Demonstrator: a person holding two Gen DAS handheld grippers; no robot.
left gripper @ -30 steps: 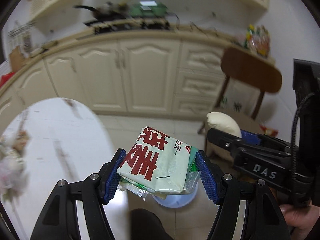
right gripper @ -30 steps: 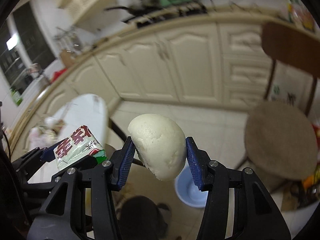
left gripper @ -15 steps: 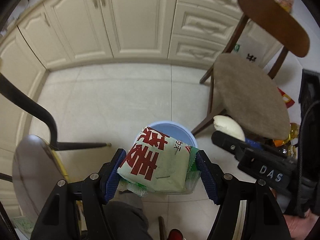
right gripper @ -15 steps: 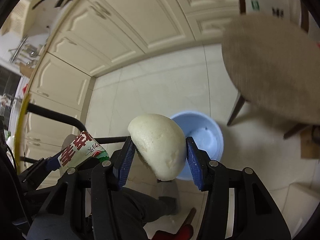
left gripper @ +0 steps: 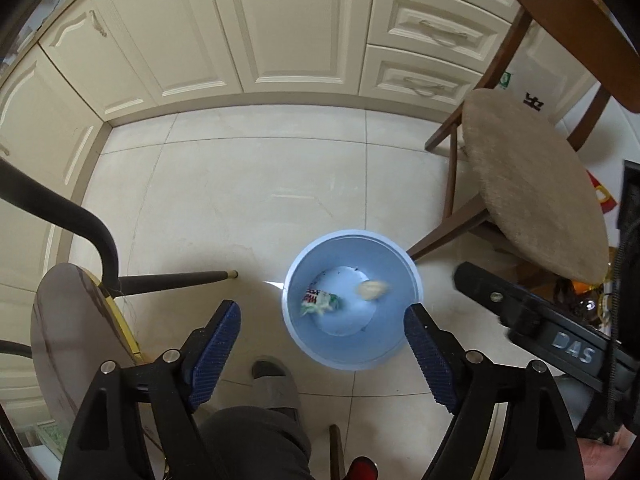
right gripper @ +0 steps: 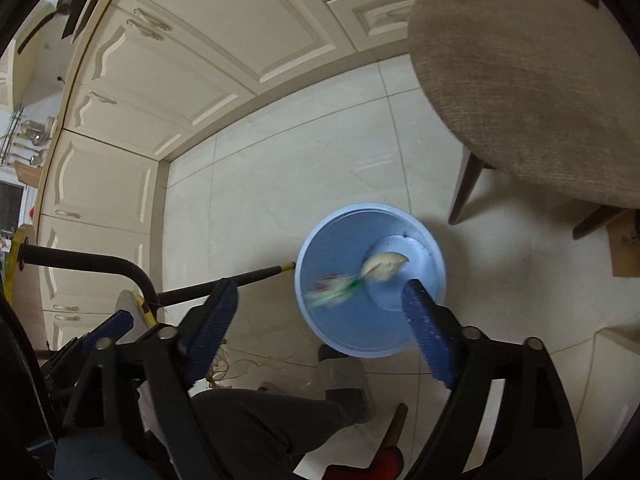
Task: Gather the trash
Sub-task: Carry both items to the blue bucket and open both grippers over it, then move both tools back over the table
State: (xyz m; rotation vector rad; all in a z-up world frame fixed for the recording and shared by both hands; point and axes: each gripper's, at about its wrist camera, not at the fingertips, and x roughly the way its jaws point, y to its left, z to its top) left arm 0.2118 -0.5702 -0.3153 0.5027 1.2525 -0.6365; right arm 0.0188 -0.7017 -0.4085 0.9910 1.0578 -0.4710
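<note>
We look down past our left hand-held gripper (left gripper: 322,334) at a pale blue bin (left gripper: 292,280) standing on the tiled floor (left gripper: 240,184). Its jaws are opening, spread wide, with nothing between the blue pads (left gripper: 216,344). The red-and-white snack packet (left gripper: 319,300) lies well below them, inside the bin, blurred, with the pale steamed bun (left gripper: 373,290) just beside it to the right.

Our right hand-held gripper (right gripper: 320,314) is likewise opening and holds nothing; through its wide gap we see the same bin (right gripper: 320,240), the bun (right gripper: 382,266) and the smeared packet (right gripper: 332,290) beneath and apart from the pads.

A cushioned wooden chair (left gripper: 532,184) stands right of the bin, cream cabinets (left gripper: 280,20) behind, and our slippered foot (left gripper: 274,380) near the bin's front edge.
</note>
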